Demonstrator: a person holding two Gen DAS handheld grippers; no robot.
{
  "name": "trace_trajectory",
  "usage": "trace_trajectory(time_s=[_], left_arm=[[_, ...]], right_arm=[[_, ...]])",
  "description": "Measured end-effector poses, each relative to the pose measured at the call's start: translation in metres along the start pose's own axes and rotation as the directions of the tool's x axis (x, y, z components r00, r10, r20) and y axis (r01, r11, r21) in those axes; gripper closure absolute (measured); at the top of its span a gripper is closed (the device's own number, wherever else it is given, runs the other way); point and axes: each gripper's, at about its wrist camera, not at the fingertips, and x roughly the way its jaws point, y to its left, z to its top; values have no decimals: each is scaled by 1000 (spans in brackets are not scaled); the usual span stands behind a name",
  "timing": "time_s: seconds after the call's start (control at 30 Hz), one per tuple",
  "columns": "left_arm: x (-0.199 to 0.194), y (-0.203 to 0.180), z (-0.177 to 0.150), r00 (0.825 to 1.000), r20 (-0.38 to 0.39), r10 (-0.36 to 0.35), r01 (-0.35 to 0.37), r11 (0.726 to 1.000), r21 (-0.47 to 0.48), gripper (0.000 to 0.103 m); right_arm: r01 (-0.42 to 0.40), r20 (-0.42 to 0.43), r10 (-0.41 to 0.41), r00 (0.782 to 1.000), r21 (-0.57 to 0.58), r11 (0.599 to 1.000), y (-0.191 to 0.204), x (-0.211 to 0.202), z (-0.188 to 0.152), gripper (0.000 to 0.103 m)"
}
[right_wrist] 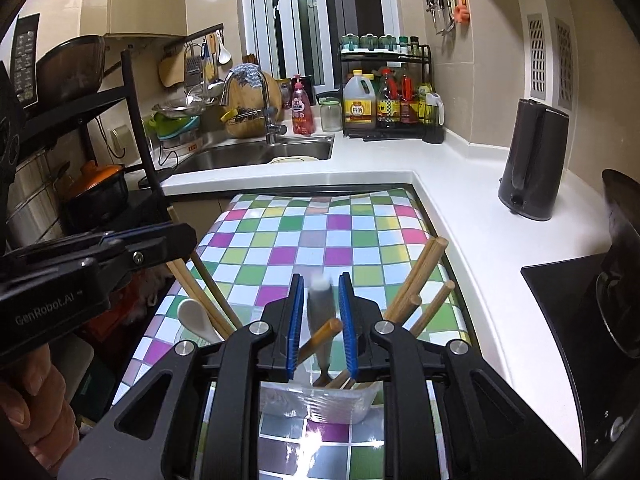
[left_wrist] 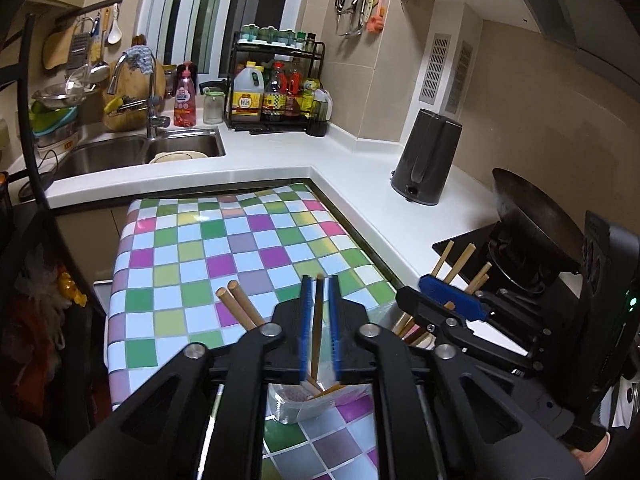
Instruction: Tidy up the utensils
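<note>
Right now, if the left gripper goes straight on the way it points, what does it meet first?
Probably the checkered tablecloth. The left gripper points forward and down over it, with one chopstick standing between its fingers; beyond the tips I see only bare cloth, then the white counter. Depth is hard to judge here.

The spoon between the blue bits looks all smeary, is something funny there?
Yes. The grey spoon between the right tool's pads is blurred, apparently dropping into the clear container. The chopsticks stick out at jumbled angles.
</note>
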Motion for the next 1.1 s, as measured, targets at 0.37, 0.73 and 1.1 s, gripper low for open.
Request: trace_trajectory(time_s=[0.37, 0.73, 1.1], left_arm=[[-72, -19, -24, 987, 126, 104, -103, 995, -16, 46], [-119, -41, -124, 953, 160, 257, -239, 963, -121, 8], [-112, -59, -176, 936, 127, 327, -312, 942, -128, 7]], right_arm=[[23, 153, -19, 988, -27, 999, 1, -97, -5, 48], [85, 121, -86, 989, 16, 996, -27, -150, -119, 16], [109, 143, -105, 984, -21, 994, -35, -136, -170, 16]])
